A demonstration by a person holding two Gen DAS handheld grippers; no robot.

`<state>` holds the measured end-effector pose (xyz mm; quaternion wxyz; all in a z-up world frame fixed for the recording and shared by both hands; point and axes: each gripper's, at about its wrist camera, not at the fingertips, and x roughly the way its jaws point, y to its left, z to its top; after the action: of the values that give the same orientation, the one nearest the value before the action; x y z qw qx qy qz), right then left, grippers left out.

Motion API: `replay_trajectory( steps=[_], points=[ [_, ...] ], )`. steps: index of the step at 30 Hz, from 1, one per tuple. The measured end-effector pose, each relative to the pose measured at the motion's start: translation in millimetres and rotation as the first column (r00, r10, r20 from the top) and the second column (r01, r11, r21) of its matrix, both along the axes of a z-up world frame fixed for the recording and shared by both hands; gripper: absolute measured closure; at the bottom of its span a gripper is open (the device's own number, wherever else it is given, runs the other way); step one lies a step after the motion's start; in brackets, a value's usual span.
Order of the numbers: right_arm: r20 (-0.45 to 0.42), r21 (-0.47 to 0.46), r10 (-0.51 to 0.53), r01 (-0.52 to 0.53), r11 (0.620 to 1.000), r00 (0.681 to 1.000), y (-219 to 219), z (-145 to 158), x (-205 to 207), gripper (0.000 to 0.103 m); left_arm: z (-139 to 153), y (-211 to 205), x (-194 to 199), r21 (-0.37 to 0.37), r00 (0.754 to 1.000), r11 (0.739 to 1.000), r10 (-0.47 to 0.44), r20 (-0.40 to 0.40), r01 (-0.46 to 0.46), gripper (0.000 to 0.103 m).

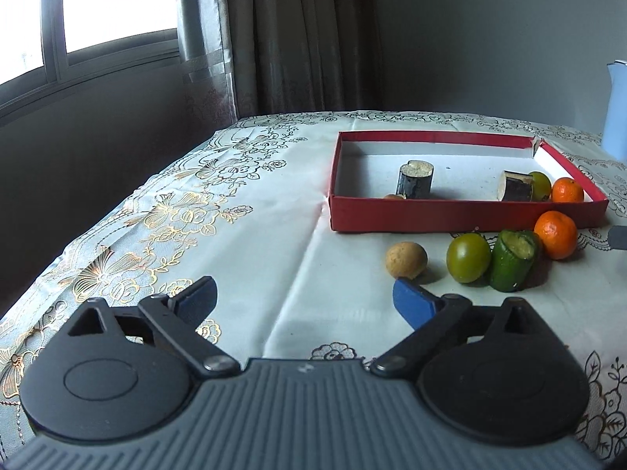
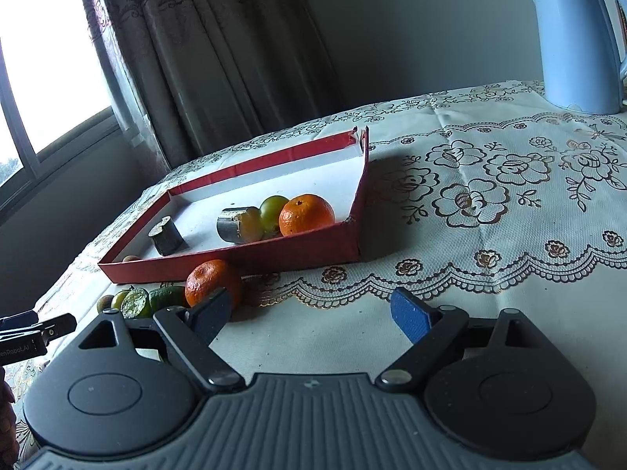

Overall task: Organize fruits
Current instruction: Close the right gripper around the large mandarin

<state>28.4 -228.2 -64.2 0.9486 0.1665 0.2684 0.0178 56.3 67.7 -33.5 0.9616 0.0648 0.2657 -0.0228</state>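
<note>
fruits lie in two clusters on a table dressed in a pale cloth (image 1: pixel 274 243) printed with gold and brown flowers and a scalloped lace border. heavy patterned curtains (image 1: pixel 298 35) hang behind it beside a bright window (image 1: pixel 90 4), a grey wall fills the rest, and a light blue kettle (image 2: pixel 576 39) stands upright at the far corner of the table.

a shallow red box (image 1: pixel 466 215) with a white floor sits on the cloth. inside it are a dark cut cylinder standing on end (image 1: pixel 416 181), a second dark cut piece on its side (image 1: pixel 517 187), a green round fruit (image 1: pixel 542 184) just beside that piece, an orange tangerine (image 1: pixel 567 191) in the near corner, and a small brownish fruit (image 1: pixel 394 196) mostly hidden by the front wall.

outside, in front of the box, a tan round fruit (image 1: pixel 405 260) lies a little apart from the others; a green tomato-like fruit (image 1: pixel 468 257) touches a green cut piece with a pale, rough top (image 1: pixel 512 260), and another tangerine (image 1: pixel 556 234) sits against that piece near the box wall.

left gripper (image 1: pixel 305 293) hovers low over bare cloth, its blue-padded jaws spread wide with nothing between them. right gripper (image 2: pixel 309 309) is likewise spread wide and empty, its left finger close in front of the outside tangerine.
</note>
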Motion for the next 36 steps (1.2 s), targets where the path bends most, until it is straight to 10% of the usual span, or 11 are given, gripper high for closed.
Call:
replay_trajectory(
  steps=[12, 16, 20, 36],
  points=[
    [-0.029, -0.279, 0.151, -0.153, 0.948, 0.988, 70.6, 10.1, 30.2, 0.014, -10.2, 1.2, 10.5, 0.003, 0.995, 1.0, -0.007, -0.097, 0.008, 0.0],
    [-0.065, -0.293, 0.156, -0.168, 0.941, 0.986, 77.5, 8.7, 40.5, 0.017, -10.6, 6.0, 12.9, -0.031, 0.993, 1.0, -0.01, -0.116, 0.007, 0.0],
    [-0.102, -0.282, 0.169, -0.191, 0.94, 0.98, 79.3, 5.0, 48.3, 0.041, -10.9, 9.4, 14.9, -0.057, 0.992, 0.998, -0.012, -0.129, 0.004, 0.0],
    [-0.092, -0.28, 0.205, -0.223, 0.934, 0.974, 89.0, 4.5, 54.5, 0.061, -11.9, 11.8, 16.8, -0.08, 0.989, 0.997, -0.011, -0.148, -0.001, 0.0]
  ],
)
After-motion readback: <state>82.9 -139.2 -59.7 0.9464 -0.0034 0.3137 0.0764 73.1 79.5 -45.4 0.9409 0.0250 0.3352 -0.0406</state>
